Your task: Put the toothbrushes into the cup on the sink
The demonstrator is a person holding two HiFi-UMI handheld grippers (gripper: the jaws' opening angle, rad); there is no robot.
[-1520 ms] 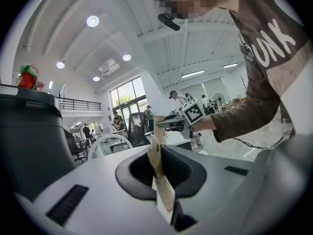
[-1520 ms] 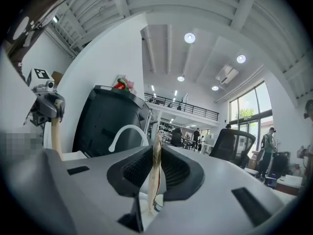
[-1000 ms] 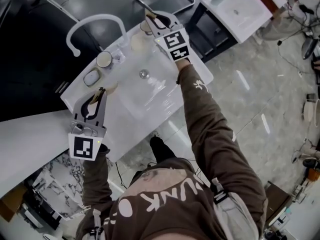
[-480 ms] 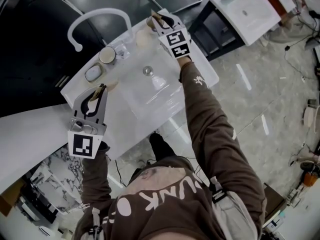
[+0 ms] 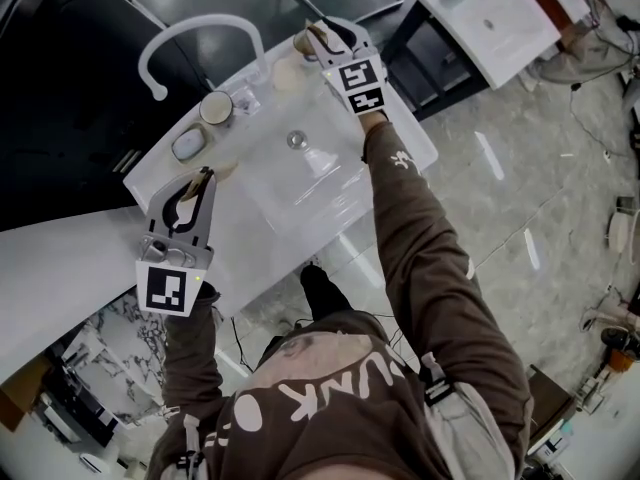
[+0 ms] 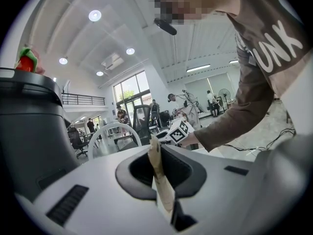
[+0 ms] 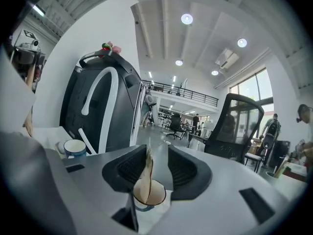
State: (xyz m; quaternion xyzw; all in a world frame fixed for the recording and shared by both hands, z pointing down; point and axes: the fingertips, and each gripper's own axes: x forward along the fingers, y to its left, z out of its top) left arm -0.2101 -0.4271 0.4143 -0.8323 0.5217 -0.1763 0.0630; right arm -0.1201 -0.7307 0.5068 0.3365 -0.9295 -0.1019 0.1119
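Observation:
My right gripper hangs over a beige-lined cup at the far corner of the white sink. A wooden toothbrush stands in that cup between the jaws. It leans on the left pad, and a gap shows to the right pad. These jaws have just been opening and stand open. My left gripper hovers over the sink's near left rim. It is shut on a second wooden toothbrush, which points up between the jaws.
A white arched faucet rises behind the basin. A second, blue-rimmed cup and a grey soap dish sit on the rim beside it. The drain lies mid-basin. A black office chair stands beyond.
My right gripper has sunk a little toward the cup at the far corner. The left gripper and its toothbrush have kept still.

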